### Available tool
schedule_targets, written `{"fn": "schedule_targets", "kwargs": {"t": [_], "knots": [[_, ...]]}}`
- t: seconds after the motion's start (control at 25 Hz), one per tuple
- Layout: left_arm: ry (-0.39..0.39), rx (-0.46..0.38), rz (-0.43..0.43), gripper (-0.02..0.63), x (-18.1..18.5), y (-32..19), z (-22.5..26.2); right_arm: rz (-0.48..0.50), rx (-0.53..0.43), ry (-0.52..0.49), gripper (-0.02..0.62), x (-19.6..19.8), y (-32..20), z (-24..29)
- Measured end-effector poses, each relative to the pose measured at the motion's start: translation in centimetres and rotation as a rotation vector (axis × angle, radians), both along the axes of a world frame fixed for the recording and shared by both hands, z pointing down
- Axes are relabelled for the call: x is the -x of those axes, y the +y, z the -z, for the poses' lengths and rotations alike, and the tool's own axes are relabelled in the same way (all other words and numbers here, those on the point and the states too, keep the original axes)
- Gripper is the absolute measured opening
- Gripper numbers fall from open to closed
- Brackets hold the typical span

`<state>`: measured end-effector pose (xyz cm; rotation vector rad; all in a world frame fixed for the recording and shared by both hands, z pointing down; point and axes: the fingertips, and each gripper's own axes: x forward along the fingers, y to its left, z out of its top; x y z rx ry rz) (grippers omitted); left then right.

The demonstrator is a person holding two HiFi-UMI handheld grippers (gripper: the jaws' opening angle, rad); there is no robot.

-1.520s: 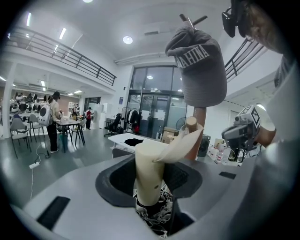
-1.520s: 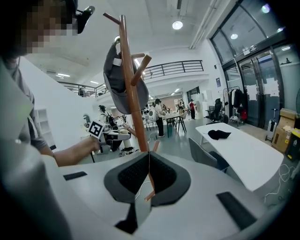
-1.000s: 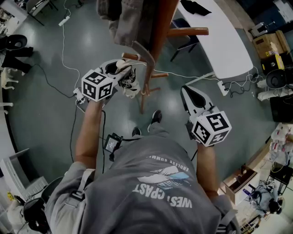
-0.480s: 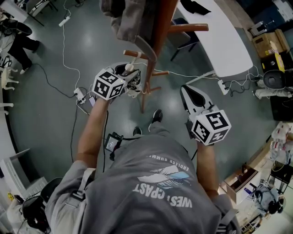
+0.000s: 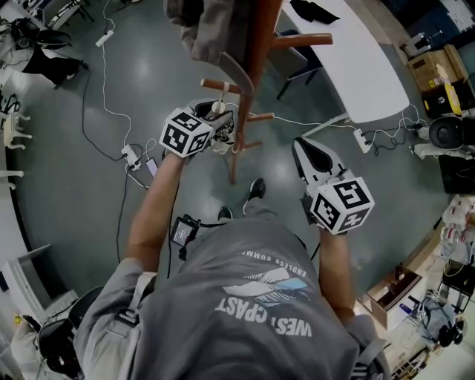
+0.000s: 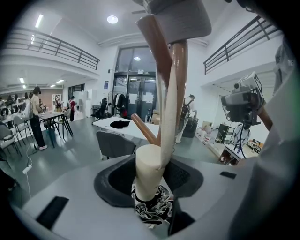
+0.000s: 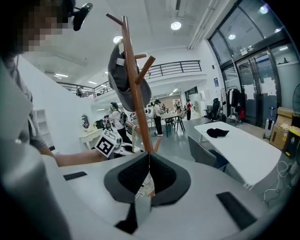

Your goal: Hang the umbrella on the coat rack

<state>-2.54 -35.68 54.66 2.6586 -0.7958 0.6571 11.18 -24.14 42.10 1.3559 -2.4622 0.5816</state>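
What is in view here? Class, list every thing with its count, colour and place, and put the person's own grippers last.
coat rack: one, brown wood, ahead of the person
garment: one, grey, hung high on the coat rack
umbrella: one, black-and-white pattern with cream handle and strap, at the coat rack, strap rising beside it
table: one, white, right of the coat rack
cloth: one, black, on the table
chair: one, grey, beside the table
cables: several, white, on the floor at left
cardboard boxes: at least two, brown, far right
left gripper: one, white, fingers opening, umbrella handle between them
right gripper: one, white, fingers together, empty, right of the coat rack
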Motion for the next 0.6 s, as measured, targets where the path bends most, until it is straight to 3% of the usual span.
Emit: {"fn": "schedule_targets", "kwargs": {"t": [0.24, 0.6], "knots": [[0.056, -0.075, 0.046, 0.183, 0.2, -0.8, 3.0, 0.001, -0.008, -0.007, 0.029, -0.5, 0.2, 0.1], [0.13, -0.304, 0.102, 0.058, 2.9, 0.9, 13.2, 0.015, -0.061, -0.034, 0.029, -0.3, 0.4, 1.9]]}}
